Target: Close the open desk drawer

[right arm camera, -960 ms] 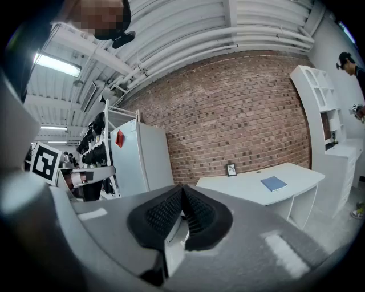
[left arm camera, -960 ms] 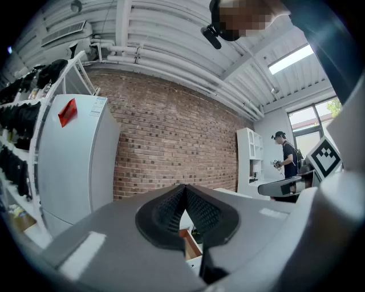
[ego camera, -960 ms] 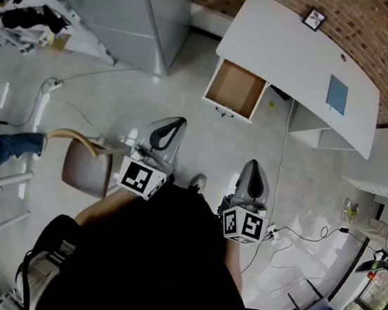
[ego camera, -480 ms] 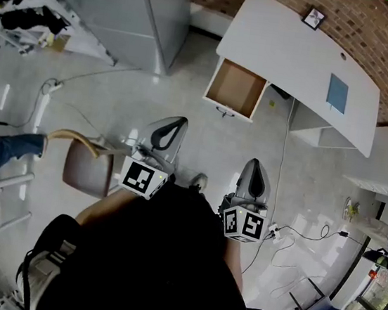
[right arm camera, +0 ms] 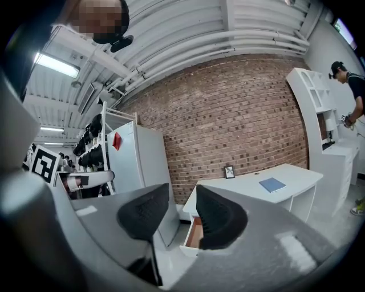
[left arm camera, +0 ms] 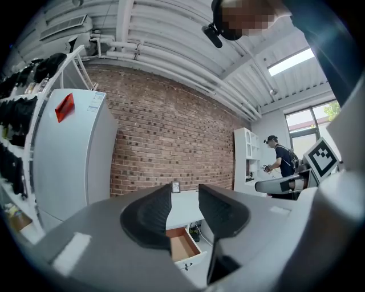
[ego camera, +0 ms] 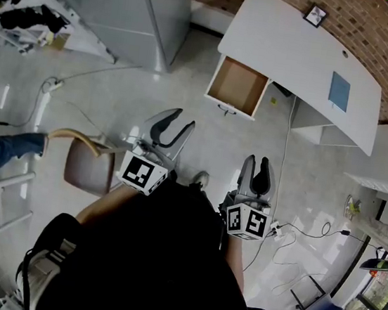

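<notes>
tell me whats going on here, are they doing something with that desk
A person stands on the floor a little way back from the white desk, with a gripper in each hand. The desk drawer is pulled out and looks empty. The left gripper and the right gripper both point toward the desk, their jaws opening with nothing between them. Neither has reached the drawer yet, so it is not closed.

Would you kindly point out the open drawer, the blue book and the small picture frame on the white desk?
open drawer (ego camera: 236,85), head view, on its bare wooden bottom.
blue book (ego camera: 339,92), head view, on the middle of its cover.
picture frame (ego camera: 314,15), head view, on the centre of the framed picture.
</notes>
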Motion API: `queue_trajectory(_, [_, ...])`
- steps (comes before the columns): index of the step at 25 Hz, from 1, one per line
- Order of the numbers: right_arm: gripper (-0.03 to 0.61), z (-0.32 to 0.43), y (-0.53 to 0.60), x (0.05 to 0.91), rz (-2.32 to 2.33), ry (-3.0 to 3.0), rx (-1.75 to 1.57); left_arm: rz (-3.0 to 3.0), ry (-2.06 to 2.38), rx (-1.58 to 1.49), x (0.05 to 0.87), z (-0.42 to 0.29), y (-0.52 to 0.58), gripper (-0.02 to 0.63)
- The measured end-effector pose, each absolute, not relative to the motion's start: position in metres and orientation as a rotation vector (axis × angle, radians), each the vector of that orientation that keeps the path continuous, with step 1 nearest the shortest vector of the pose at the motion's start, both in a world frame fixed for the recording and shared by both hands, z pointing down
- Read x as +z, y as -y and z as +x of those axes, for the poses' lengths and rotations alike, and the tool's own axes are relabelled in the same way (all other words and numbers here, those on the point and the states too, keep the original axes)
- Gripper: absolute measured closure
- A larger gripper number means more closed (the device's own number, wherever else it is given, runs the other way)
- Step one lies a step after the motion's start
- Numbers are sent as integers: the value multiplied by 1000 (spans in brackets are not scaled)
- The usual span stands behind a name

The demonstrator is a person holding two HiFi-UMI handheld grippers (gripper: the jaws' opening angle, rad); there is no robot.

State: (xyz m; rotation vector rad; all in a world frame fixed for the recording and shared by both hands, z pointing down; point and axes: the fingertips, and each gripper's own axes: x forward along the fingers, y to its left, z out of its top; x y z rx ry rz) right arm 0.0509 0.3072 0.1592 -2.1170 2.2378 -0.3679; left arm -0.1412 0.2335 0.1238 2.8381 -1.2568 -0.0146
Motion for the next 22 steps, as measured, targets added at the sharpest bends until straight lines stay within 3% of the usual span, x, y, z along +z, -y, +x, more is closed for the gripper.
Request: queue_trajectory(22, [425,22,-280,164,-2267,-2080,-377,2906,1053,-55,134,-172,-199,456])
